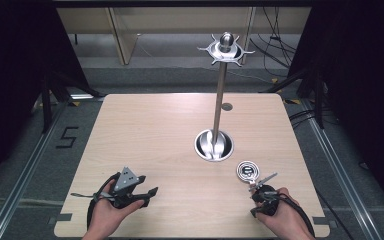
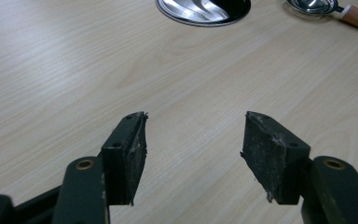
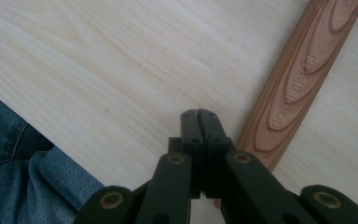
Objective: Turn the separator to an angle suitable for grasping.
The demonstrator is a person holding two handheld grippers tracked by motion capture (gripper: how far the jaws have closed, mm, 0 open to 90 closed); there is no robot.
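A utensil (image 1: 252, 175) with a round, shiny metal head and a wooden handle lies flat on the light wooden table (image 1: 155, 130), near the table's right edge and toward its near edge. Its long axis runs from far to near: the metal head (image 1: 246, 170) points toward the far edge, just beside the round base of the stand, and the handle runs back toward the near edge under the right gripper (image 1: 260, 192). In the right gripper view the handle (image 3: 303, 74) shows as a reddish-brown slat with bold grain and embossed lettering along its length, too soft to read fully. The right gripper's jaws are pressed fully together with nothing between them, their tips just beside the handle; I cannot tell whether they touch it. A tall metal stand (image 1: 220, 90) rises upright from a mirrored round base (image 1: 214, 145) right of the table's middle, topped by a ring of small hooks and a ball. The left gripper (image 1: 147, 192) sits near the table's near left corner, held in the person's left hand (image 1: 111, 212), its jaws spread wide and empty over bare wood.
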